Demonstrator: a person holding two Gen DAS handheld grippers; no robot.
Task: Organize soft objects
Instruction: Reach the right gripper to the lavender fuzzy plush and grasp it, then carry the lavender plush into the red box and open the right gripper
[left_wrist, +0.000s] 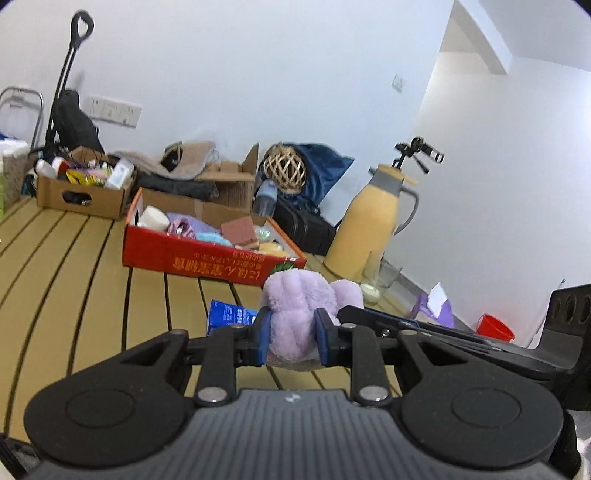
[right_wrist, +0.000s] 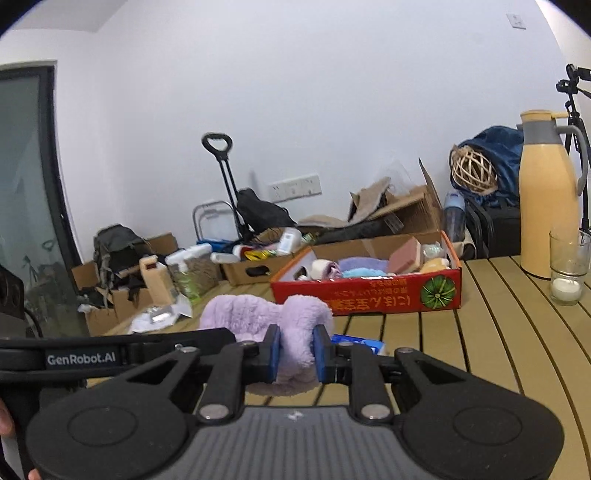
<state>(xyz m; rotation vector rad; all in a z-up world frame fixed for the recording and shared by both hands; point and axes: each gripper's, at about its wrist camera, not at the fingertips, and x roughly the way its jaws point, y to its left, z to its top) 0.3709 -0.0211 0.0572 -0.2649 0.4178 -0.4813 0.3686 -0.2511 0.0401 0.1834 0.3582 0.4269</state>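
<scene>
Purple plush toy held up by both grippers, short of the red box.

The plush toy (left_wrist: 303, 314) is pinched by the left gripper (left_wrist: 291, 341) and right gripper (right_wrist: 297, 356), jaws nearly closed on it, apparently lifted off the table (left_wrist: 74, 266). The red box (left_wrist: 207, 254) behind it already holds soft things; this one remains.
</scene>
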